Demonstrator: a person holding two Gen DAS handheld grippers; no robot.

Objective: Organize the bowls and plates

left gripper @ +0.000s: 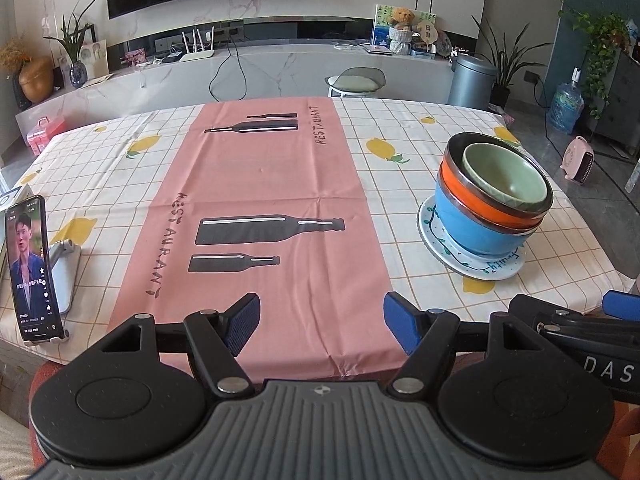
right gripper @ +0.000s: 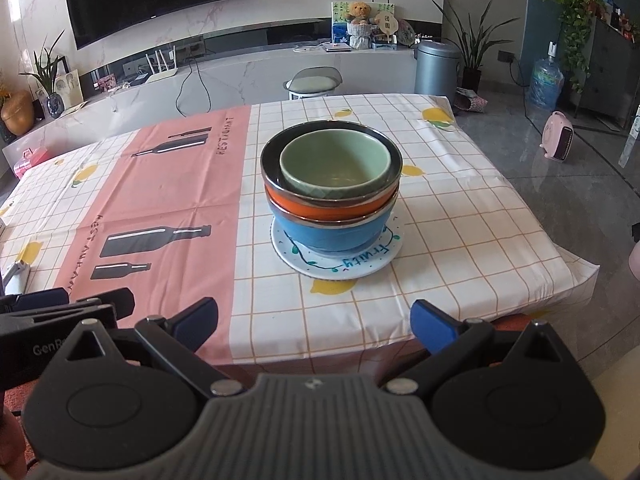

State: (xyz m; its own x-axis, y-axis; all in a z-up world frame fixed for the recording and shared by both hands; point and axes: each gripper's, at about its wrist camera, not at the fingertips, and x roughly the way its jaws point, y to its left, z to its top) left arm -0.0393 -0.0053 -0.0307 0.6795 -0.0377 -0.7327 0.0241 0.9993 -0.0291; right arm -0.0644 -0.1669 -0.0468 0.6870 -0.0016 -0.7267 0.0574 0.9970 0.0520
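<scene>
A stack stands on the table's right part: a white plate (right gripper: 360, 266) with blue lettering, a blue bowl (right gripper: 332, 234) on it, an orange bowl (right gripper: 316, 208) in that, and a green bowl (right gripper: 334, 168) on top. The stack also shows in the left wrist view: plate (left gripper: 492, 268), blue bowl (left gripper: 472, 224), orange bowl (left gripper: 476, 200), green bowl (left gripper: 504, 178). My left gripper (left gripper: 322, 326) is open and empty over the pink runner near the front edge. My right gripper (right gripper: 314, 326) is open and empty, in front of the stack and apart from it.
A pink runner (left gripper: 256, 184) with bottle prints lies down the checked tablecloth (right gripper: 460, 200). A phone (left gripper: 32, 268) on a stand is at the left front. A stool (right gripper: 312, 84) stands behind the table. The table's right edge (right gripper: 560, 248) drops to the floor.
</scene>
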